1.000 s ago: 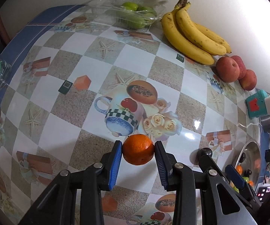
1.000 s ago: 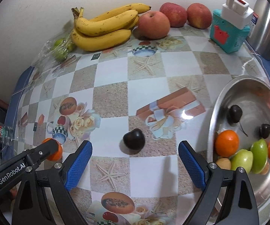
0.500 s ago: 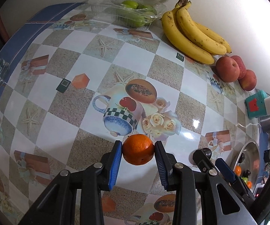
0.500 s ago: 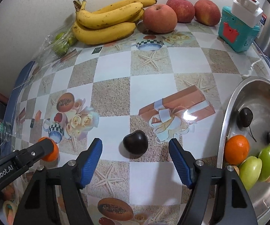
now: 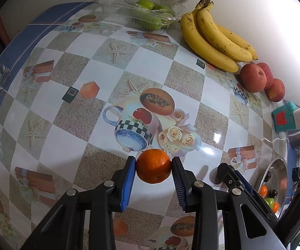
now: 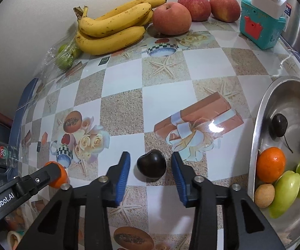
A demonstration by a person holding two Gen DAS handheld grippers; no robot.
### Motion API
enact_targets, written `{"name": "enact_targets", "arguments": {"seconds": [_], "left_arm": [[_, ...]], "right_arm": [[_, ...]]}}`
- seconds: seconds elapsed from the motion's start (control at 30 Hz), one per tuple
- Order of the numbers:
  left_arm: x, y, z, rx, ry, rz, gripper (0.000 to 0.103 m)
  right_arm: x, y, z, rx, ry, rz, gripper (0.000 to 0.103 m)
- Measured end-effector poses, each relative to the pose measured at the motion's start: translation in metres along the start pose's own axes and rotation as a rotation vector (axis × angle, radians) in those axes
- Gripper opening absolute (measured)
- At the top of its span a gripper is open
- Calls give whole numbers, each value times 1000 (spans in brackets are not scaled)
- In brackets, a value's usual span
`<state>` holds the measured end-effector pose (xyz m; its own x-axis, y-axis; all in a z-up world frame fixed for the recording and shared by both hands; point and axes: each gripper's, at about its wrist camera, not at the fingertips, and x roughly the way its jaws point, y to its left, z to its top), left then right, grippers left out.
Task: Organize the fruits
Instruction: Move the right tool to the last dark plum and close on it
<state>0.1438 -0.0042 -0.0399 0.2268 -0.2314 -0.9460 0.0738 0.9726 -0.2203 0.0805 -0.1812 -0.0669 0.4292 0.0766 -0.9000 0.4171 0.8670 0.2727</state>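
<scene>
Nearest item inspected: the right gripper [image 6: 151,166] points steeply down at the table [image 6: 162,95], its blue pads [image 6: 123,175] standing either side of a dark cherry [image 6: 151,165]. The jaws have just been closing. A thin gap shows on both flanks of the fruit, so the pads bracket it without pressing; nothing is grasped yet. The cherry sits on the table near its front edge, centred on the line between the pads and roughly round, so no long axis governs the approach. It lies directly ahead of this gripper.

The left gripper [image 5: 153,166] is clenched on an orange [image 5: 153,166], both pads in contact. In the right wrist view the same orange [image 6: 56,175] shows at the far left, also near the front edge, well apart from the cherry.

Toward the right edge of the table stands a steel bowl [image 6: 260,125], holding two more cherries, an orange, green fruits and a small brown one. It lies to the right of the cherry, nearer the right hand than the left.

Along the back edge, against the wall: a clear pack of green fruit [image 5: 145,14], bananas [image 6: 112,31], then apples [image 6: 171,18].

Judgement: the deciding relation is cherry between the right pads, bowl to its right; finishing the closure looks to be the step in hand.
</scene>
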Motion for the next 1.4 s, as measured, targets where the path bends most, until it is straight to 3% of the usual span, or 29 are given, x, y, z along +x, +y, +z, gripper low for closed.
{"name": "enact_targets", "arguments": {"seconds": [0.37,0.8,1.0,1.4], "left_arm": [[0,-2,0,1,2,-2,38],[-1,-1,0,1,-1,1,38],[-6,-3,1,5,-18,-1,38],[-22,-13,0,38,-57,-8,38]], "right_arm": [[1,-5,-1,27,-3,24,31],[-2,-6,-3,47,2,70,30],[-16,-7,-3,75,-8,118,30],[-51,-7,-4,76,-40,95,30]]}}
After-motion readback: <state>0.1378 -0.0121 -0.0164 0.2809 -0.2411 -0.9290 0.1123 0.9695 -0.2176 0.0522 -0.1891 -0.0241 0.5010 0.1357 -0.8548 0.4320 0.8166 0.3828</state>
